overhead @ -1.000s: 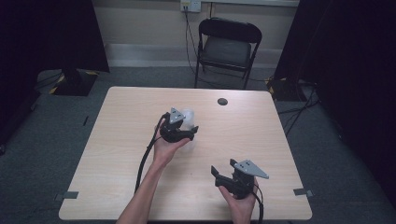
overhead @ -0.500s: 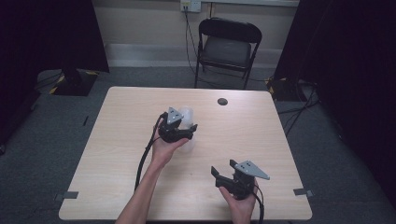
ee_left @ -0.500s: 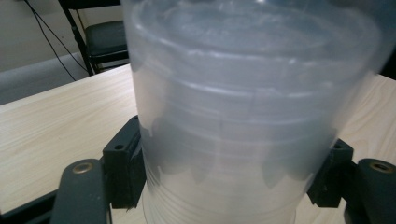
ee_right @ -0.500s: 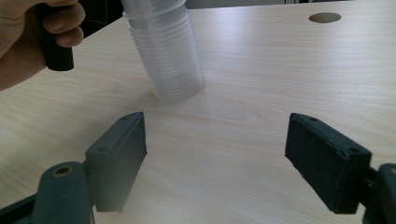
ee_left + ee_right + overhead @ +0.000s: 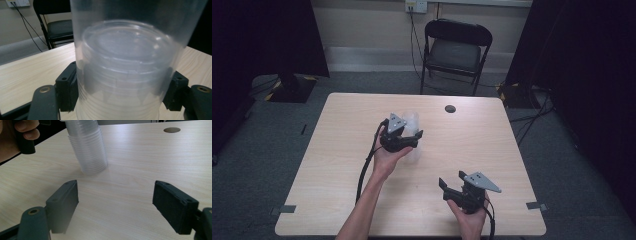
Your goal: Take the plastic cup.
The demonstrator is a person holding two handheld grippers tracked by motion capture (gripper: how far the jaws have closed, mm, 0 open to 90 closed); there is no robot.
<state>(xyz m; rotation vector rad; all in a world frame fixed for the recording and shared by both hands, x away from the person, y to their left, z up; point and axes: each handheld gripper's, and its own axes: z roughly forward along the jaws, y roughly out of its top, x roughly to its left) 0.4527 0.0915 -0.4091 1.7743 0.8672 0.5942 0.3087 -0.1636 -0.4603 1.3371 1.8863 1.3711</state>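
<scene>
A stack of clear plastic cups [image 5: 412, 121] stands upright on the light wooden table [image 5: 337, 200], a little back from its middle. My left gripper [image 5: 416, 140] is shut on the stack. In the left gripper view the two black pads [image 5: 67, 87] press on the sides of the cups [image 5: 125, 62] near their lower part. My right gripper [image 5: 451, 181] is held near the table's front right, apart from the cups and pointing toward them. Its jaws [image 5: 115, 197] stand wide open with nothing between them, and the cup stack [image 5: 88, 150] shows beyond them.
A dark round hole [image 5: 450, 108] sits in the tabletop at the back right. A black folding chair [image 5: 454, 47] stands behind the table against the wall. The left gripper's cable [image 5: 364, 165] trails along the forearm to the front edge.
</scene>
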